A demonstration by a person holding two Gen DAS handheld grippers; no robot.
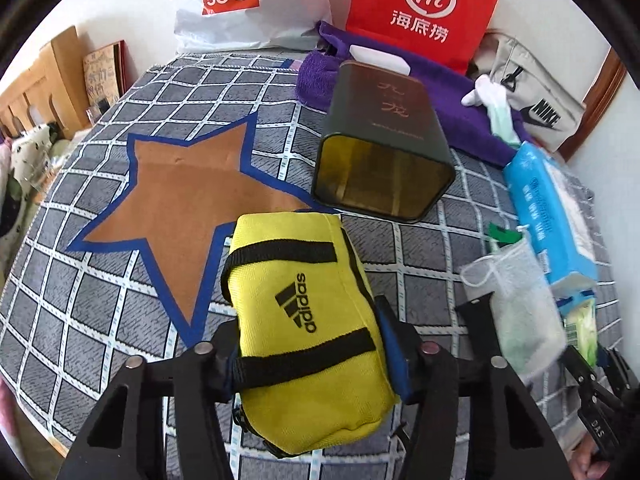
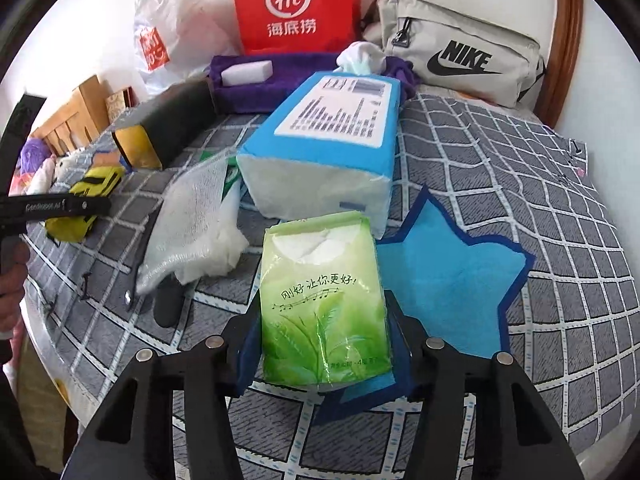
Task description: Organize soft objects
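Observation:
A yellow Adidas pouch point(image 1: 308, 316) lies on the checked grey cover at the lower tip of a brown star mat point(image 1: 192, 208). My left gripper point(image 1: 312, 352) is shut on the pouch, one pad against each side. In the right wrist view a green tissue pack point(image 2: 324, 312) rests partly on a blue star mat point(image 2: 448, 280). My right gripper point(image 2: 324, 352) is shut on this pack, its blue pads point(image 2: 248, 360) touching both edges. The yellow pouch point(image 2: 84, 200) and the left gripper also show at the far left there.
A dark tin point(image 1: 384, 152) lies on its side, open end towards me. A large blue tissue pack point(image 2: 320, 152) and a white mesh bag point(image 2: 188, 220) lie between the grippers. Behind are a purple towel point(image 1: 460, 112), red bag point(image 1: 420, 8), Miniso bag point(image 1: 240, 4) and Nike bag point(image 2: 460, 60).

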